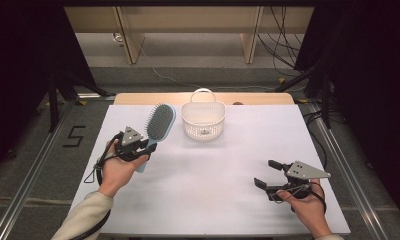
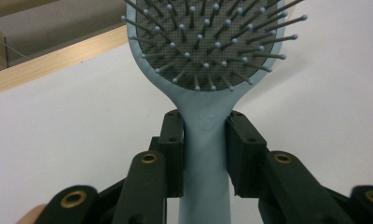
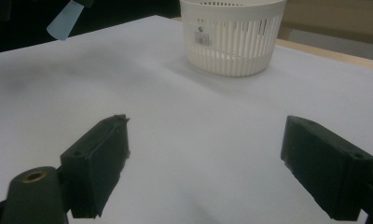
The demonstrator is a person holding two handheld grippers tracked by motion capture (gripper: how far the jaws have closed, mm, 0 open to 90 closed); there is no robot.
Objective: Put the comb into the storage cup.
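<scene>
A light blue hairbrush (image 1: pixel 159 125) with a grey bristle pad is held over the left side of the white table, its head pointing away from me. My left gripper (image 1: pixel 147 146) is shut on its handle (image 2: pixel 206 154), just below the head, with both jaws pressed against the sides. A white slatted basket (image 1: pixel 203 119) with a handle stands at the far middle of the table, to the right of the brush head. My right gripper (image 1: pixel 267 173) rests low at the near right, jaws wide apart with nothing between them, facing the basket (image 3: pixel 233 36).
The white table sheet (image 1: pixel 223 165) has bare room in the middle and front. A wooden strip (image 1: pixel 138 98) runs along the far edge. Black stands and cables lie on the floor beyond both far corners.
</scene>
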